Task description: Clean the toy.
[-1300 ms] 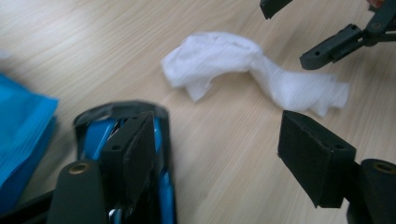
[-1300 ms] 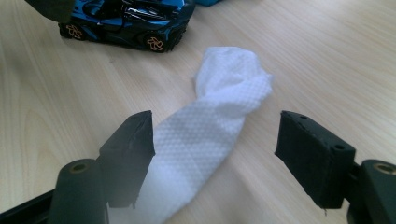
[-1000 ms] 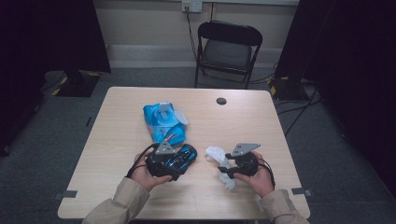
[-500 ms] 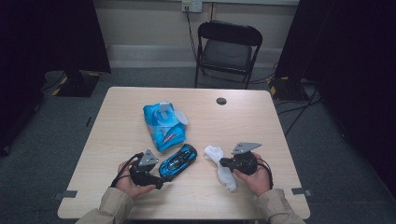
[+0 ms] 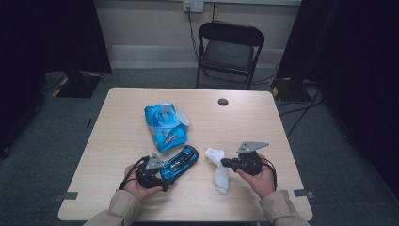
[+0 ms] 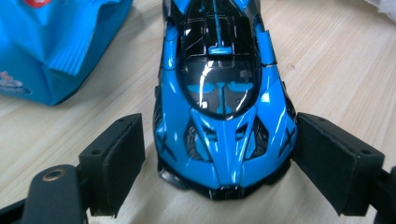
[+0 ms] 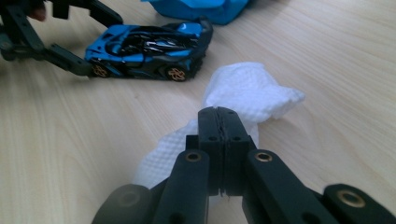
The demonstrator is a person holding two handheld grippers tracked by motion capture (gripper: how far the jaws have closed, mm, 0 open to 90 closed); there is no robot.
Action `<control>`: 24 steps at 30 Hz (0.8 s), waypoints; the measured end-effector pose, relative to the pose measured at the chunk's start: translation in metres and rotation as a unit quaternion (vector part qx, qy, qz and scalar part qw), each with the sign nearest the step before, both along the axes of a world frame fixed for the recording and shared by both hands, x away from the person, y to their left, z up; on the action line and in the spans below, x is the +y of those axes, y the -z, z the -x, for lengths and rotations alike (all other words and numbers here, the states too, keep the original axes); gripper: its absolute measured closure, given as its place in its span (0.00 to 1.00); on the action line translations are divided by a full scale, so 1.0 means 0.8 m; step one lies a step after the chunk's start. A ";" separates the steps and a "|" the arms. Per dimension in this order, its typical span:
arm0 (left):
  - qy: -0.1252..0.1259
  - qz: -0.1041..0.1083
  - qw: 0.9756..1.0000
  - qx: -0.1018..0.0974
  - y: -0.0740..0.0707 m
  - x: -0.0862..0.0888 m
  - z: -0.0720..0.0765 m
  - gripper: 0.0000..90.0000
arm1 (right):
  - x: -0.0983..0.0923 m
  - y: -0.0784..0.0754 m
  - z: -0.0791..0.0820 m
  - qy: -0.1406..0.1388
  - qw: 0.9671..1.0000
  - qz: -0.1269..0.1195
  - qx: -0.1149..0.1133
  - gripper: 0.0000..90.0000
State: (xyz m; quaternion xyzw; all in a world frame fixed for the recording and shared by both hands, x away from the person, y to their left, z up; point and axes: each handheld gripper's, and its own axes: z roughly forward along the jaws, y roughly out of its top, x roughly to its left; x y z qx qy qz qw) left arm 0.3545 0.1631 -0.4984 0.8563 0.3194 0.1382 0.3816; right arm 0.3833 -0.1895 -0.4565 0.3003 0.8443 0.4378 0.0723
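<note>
Two grippers work near the table's (image 5: 117, 141) front edge. Nearest the person, the left gripper (image 6: 219, 163) stands wide open, its jaws on either side of the toy car's (image 6: 224, 107) nose with a gap on each side, holding nothing. The right gripper (image 7: 218, 135) has its jaws pressed together, pinching a white paper wipe (image 7: 247, 93) that lies on the wood just right of the car. Farther back, touching the car's far end, lies a blue wipes packet (image 5: 164, 125). Beyond the table stands a folding chair (image 5: 229, 49).

Left gripper (image 6: 219, 158), held in the left hand (image 5: 136, 181): jaws spread wide, level and low. Right gripper (image 7: 219, 116), held in the right hand (image 5: 258, 176): jaws pressed flat together, pointing forward and slightly down.
</note>
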 end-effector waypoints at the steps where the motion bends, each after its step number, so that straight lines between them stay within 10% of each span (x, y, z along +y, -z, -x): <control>1: 0.002 0.001 1.000 0.001 0.001 -0.001 -0.001 0.19 | 0.002 -0.001 0.001 -0.003 1.000 -0.003 0.000 0.99; 12: 0.007 0.014 1.000 0.004 0.006 -0.003 -0.005 0.28 | 0.024 -0.005 0.007 -0.042 0.999 -0.010 0.010 0.96; 20: 0.010 0.016 1.000 0.005 0.006 -0.002 -0.006 0.28 | 0.023 0.005 0.010 -0.035 0.998 0.014 -0.048 0.41; 24: 0.012 0.014 1.000 0.006 0.006 -0.002 -0.007 0.28 | 0.026 0.003 0.004 -0.049 0.997 0.029 -0.061 0.39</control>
